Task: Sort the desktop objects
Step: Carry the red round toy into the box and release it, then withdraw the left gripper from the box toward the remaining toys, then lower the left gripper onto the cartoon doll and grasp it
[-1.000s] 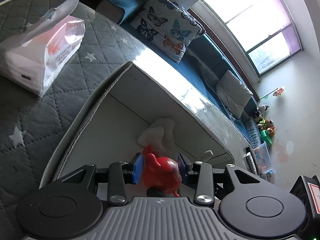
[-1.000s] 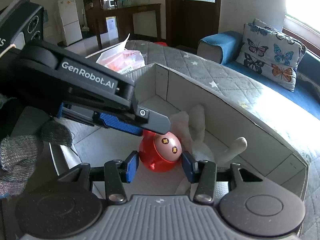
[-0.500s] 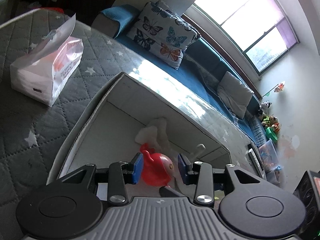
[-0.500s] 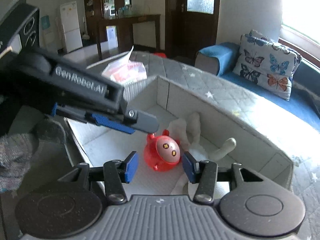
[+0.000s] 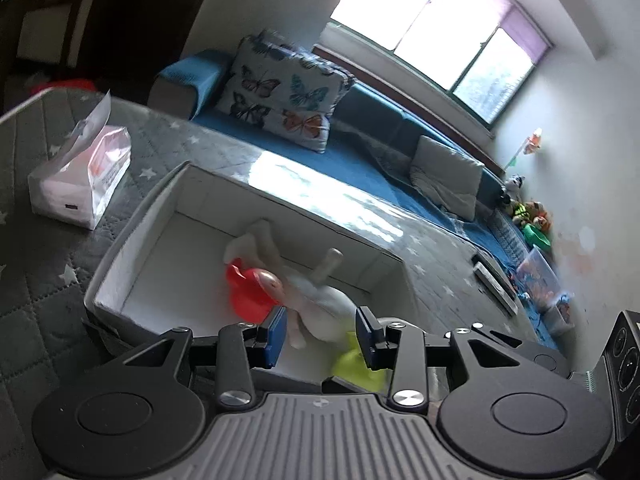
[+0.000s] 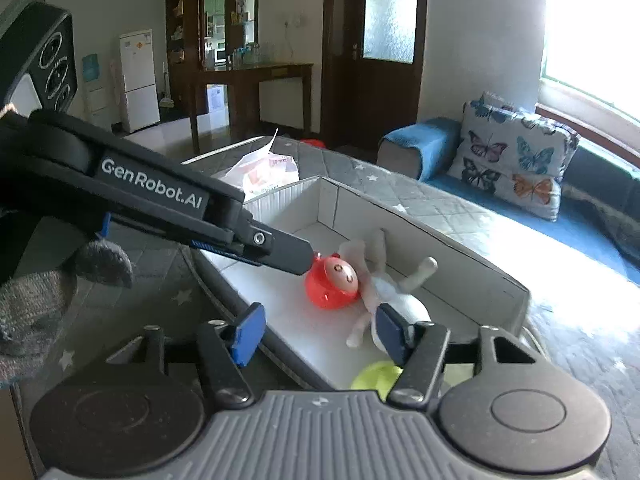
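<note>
A red round toy [image 5: 250,292] with a pale face lies inside the white box [image 5: 132,236], touching a white plush doll [image 5: 320,308]. Just above and behind them my left gripper [image 5: 322,336] is open and holds nothing. A yellow-green object [image 5: 356,364] shows at the box's near end, partly hidden by the gripper. In the right wrist view the red toy [image 6: 332,284] and the plush doll [image 6: 394,296] rest on the floor of the box [image 6: 440,240]. My right gripper [image 6: 320,334] hovers open over the near rim. The left gripper [image 6: 296,256] reaches in from the left, its tip beside the toy.
A tissue pack [image 5: 80,184] stands on the grey quilted star-patterned cover [image 5: 36,280] left of the box. A gloved hand [image 6: 36,300] holds the left gripper. Beyond the box are a blue sofa [image 5: 360,152] and a butterfly cushion [image 5: 288,92].
My left gripper opened and let go of the red toy, which now lies in the box. Both grippers drew back and up from the box.
</note>
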`<state>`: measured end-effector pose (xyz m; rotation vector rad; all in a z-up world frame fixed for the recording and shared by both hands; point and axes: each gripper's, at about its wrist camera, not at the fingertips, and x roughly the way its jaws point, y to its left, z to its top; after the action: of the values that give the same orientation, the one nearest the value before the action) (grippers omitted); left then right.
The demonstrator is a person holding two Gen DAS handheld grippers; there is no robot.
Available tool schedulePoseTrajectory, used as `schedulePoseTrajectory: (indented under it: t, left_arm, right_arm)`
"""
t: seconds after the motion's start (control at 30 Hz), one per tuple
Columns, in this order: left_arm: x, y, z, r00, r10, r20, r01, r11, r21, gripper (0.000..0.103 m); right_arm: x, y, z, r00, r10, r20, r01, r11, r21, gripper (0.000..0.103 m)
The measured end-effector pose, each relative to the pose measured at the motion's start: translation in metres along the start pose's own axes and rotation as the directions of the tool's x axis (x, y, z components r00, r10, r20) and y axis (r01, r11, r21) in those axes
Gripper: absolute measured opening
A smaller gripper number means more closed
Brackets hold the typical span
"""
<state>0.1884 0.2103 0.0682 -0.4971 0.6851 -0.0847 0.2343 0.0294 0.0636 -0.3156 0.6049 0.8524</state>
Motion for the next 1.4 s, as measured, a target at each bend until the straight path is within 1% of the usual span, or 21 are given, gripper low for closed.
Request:
schedulePoseTrajectory:
  t: [0.03,0.1,0.17,0.27,0.37,0.43,0.5,0.57,0.87,1.03,1.13,1.3,1.4]
  left_arm:
    - [-0.004,-0.005,-0.004,1.000,-0.005,0.004,0.005,1.000,0.011,0.040]
    - [-0.011,-0.015,-0.013,1.000,-0.021,0.005,0.021,0.999,0.024,0.040]
    - [-0.016,-0.024,-0.023,1.000,-0.030,0.009,0.030,0.999,0.045,0.040]
    - [-0.022,-0.037,-0.037,0.999,-0.037,0.017,0.036,0.997,0.073,0.040]
    - [-0.024,-0.048,-0.049,0.999,-0.047,0.015,0.045,0.995,0.089,0.040]
    - [-0.025,-0.054,-0.057,0.999,-0.048,0.010,0.047,0.994,0.098,0.040]
    - [-0.025,-0.058,-0.064,0.999,-0.048,0.006,0.047,0.993,0.107,0.040]
    - [-0.024,-0.062,-0.073,0.999,-0.048,-0.003,0.048,0.992,0.116,0.040]
    - [-0.021,-0.082,-0.104,0.996,-0.076,-0.054,0.083,0.987,0.139,0.040]
    - [-0.017,-0.093,-0.120,0.992,-0.095,-0.089,0.107,0.983,0.148,0.040]
    - [-0.008,-0.097,-0.127,0.987,-0.105,-0.121,0.122,0.982,0.144,0.040]
    - [0.014,-0.105,-0.136,0.975,-0.125,-0.184,0.149,0.981,0.126,0.040]
    - [0.026,-0.108,-0.140,0.966,-0.146,-0.214,0.169,0.981,0.094,0.040]
  right_arm:
    - [-0.007,0.001,-0.004,1.000,-0.010,0.010,0.010,1.000,-0.005,0.073]
    - [-0.022,0.003,-0.013,0.999,-0.026,0.030,0.027,1.000,-0.006,0.076]
    - [-0.034,0.004,-0.021,0.998,-0.036,0.047,0.036,0.999,0.002,0.083]
    - [-0.054,0.003,-0.035,0.996,-0.055,0.071,0.054,0.998,0.017,0.090]
    - [-0.068,0.000,-0.048,0.994,-0.072,0.076,0.070,0.997,0.038,0.092]
    - [-0.078,-0.003,-0.057,0.992,-0.097,0.085,0.093,0.994,0.050,0.099]
    - [-0.089,-0.005,-0.065,0.988,-0.117,0.099,0.111,0.992,0.066,0.100]
    - [-0.100,-0.007,-0.073,0.984,-0.135,0.115,0.126,0.989,0.083,0.103]
    - [-0.150,-0.012,-0.119,0.959,-0.204,0.199,0.178,0.974,0.141,0.103]
    - [-0.164,-0.020,-0.143,0.959,-0.240,0.151,0.213,0.961,0.178,0.103]
    - [-0.167,-0.031,-0.156,0.964,-0.241,0.113,0.213,0.953,0.218,0.103]
    - [-0.161,-0.041,-0.172,0.967,-0.249,0.053,0.230,0.943,0.243,0.103]
    - [-0.152,-0.048,-0.178,0.971,-0.239,0.028,0.224,0.938,0.265,0.103]
